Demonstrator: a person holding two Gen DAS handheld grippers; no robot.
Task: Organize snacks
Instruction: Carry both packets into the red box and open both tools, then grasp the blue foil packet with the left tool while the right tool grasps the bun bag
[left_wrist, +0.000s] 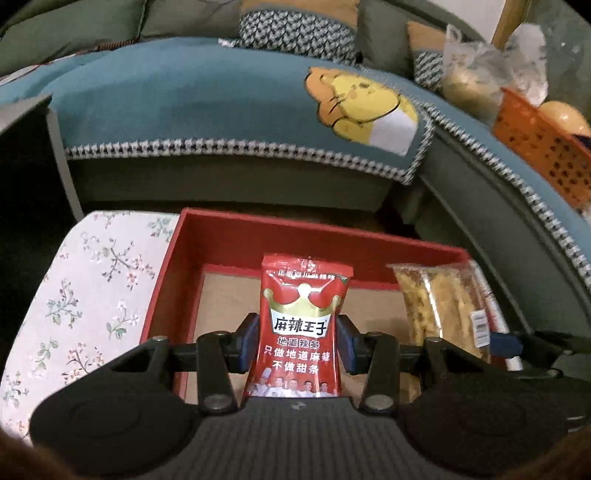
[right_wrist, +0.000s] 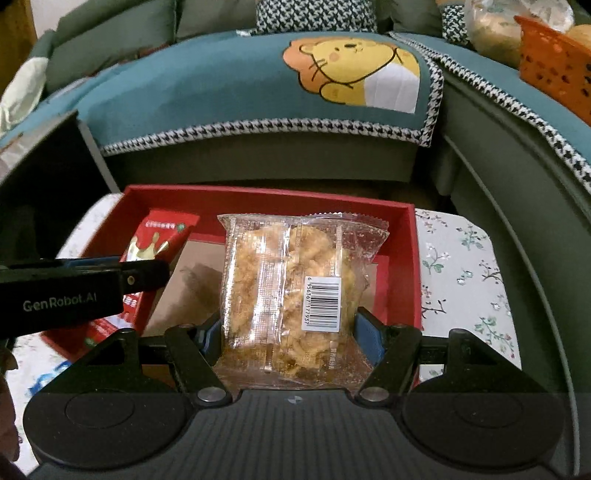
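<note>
- Step in hand: carrying two snacks over the red box (left_wrist: 229, 236) on the floral-clothed counter (left_wrist: 92, 280); both hang above its brown floor, neither yet set down
- Left hand-held gripper (left_wrist: 300, 341) is clamped on the red spicy-strip packet (left_wrist: 301, 317), held upright; right hand-held gripper (right_wrist: 286, 332) is clamped on the clear fried-snack bag (right_wrist: 280, 273), at the packet's 3 o'clock
- Next, I judge: lower each to the floor, side by side, then part the jaws

— What's in my left hand-held gripper (left_wrist: 297, 338)?
— I'm pinching a red snack packet (left_wrist: 301, 325) upright over the red box (left_wrist: 229, 236); a clear packet of golden snacks (left_wrist: 439, 306) sits right.
</note>
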